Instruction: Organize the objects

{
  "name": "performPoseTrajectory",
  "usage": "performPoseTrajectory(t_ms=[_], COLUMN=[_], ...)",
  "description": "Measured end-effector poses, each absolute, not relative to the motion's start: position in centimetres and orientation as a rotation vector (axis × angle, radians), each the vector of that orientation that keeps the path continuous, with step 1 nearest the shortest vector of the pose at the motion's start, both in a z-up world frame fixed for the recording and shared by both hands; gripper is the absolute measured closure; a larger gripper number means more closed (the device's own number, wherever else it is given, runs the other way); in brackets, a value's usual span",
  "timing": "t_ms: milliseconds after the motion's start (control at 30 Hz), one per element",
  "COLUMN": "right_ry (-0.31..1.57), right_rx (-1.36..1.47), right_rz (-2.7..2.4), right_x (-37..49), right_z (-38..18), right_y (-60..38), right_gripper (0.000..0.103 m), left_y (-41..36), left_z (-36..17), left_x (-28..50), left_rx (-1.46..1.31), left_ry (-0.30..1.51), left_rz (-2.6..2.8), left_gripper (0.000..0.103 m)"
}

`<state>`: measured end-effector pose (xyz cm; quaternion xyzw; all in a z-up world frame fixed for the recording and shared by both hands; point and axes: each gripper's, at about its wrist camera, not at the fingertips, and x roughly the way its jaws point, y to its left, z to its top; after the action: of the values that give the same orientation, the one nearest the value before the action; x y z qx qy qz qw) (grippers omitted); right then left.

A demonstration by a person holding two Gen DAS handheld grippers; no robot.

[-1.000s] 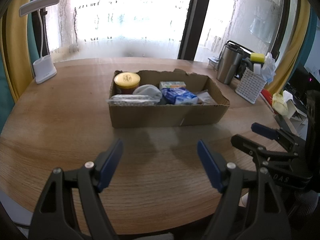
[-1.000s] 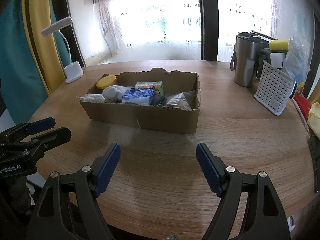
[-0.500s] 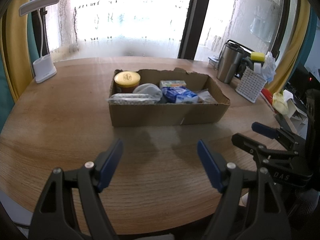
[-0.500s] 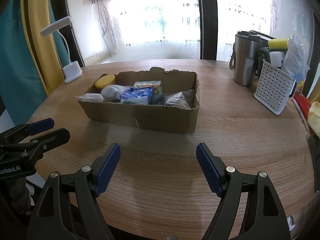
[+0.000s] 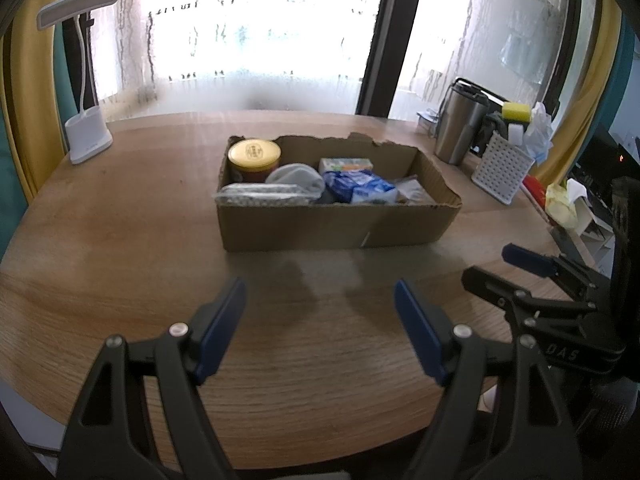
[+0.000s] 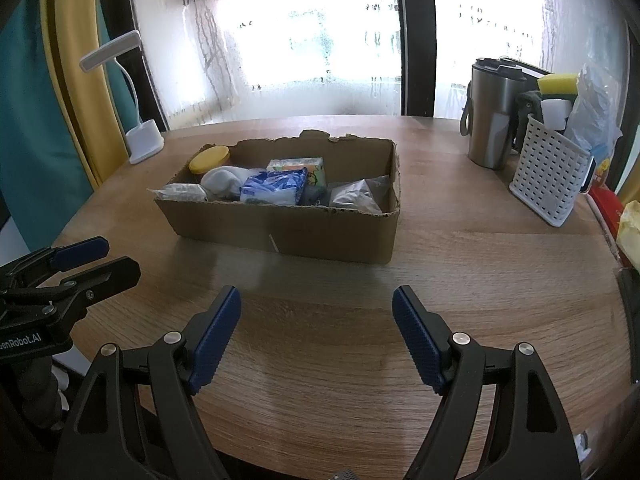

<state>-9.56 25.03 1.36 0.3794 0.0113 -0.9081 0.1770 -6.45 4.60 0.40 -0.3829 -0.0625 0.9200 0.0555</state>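
A shallow cardboard box (image 5: 336,228) (image 6: 288,232) stands in the middle of the round wooden table. It holds a yellow-lidded jar (image 5: 253,155) (image 6: 209,159), a rolled grey-white cloth (image 5: 297,176) (image 6: 224,180), a blue packet (image 5: 360,188) (image 6: 276,186), a small green-orange carton (image 5: 346,164) (image 6: 298,166) and clear bags (image 6: 354,198). My left gripper (image 5: 320,292) is open and empty over the table, short of the box. My right gripper (image 6: 318,300) is open and empty, also short of the box; it shows at the right in the left wrist view (image 5: 496,266).
A white desk lamp (image 5: 86,136) (image 6: 140,140) stands at the back left. A steel travel mug (image 5: 460,128) (image 6: 494,116) and a white perforated basket (image 5: 502,168) (image 6: 550,176) with sponges stand at the back right. Red and yellow items (image 5: 560,208) lie at the right edge.
Both grippers have drifted back very slightly from the box and stayed open. Nothing in the box has moved.
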Motion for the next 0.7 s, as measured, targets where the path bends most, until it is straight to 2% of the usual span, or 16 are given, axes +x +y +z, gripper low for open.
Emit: performPoseTrajectory(t_ms=[700], right_ry=[0.041], right_rx=[1.081], right_rz=[-2.561], right_x=[-9.87], right_z=[1.36], right_y=[24.62], right_gripper=[0.022], left_y=[4.57], left_z=[0.65], left_x=[-6.85], left_rx=[-1.151], left_ry=[-0.188], left_rz=[2.798], left_gripper=[0.025])
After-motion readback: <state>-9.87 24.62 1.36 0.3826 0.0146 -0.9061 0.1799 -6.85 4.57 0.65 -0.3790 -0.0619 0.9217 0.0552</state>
